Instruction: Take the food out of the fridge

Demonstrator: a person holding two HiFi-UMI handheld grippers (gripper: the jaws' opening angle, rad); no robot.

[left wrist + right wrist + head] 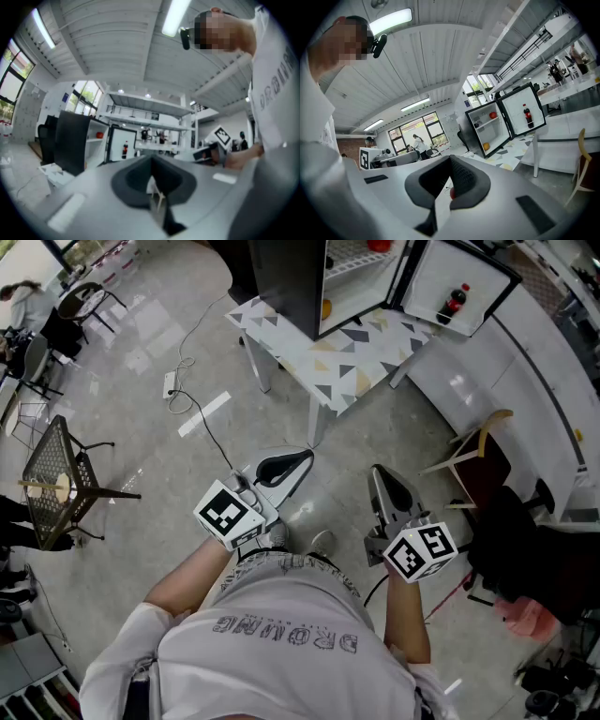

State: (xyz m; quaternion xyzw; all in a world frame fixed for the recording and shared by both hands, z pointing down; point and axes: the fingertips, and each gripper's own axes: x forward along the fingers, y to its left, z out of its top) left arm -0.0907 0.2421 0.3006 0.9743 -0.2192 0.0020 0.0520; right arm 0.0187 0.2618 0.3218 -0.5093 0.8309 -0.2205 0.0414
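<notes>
The room is large, with a shiny grey floor (pixel 131 381), and the person stands in the middle of it, well apart from the fridge. Nearest, just before the body, both tools are held about level and side by side, probably because the walk to the fridge is not yet made. The left gripper (pixel 298 457) has its jaws pressed together with nothing between them. The right gripper (pixel 378 474) is clenched in the same way and is also empty.

Farther away stands a patterned table (pixel 323 362), and on it the black fridge (pixel 291 287). Its door (pixel 459 273) is swung wide open to the right, so the inside is free to reach. An orange fruit (pixel 325 308) lies on the lower shelf, a red food item (pixel 492 115) on the upper shelf, and a dark bottle (pixel 453 301) stands in the door. I judge that nothing has been taken out yet.
</notes>
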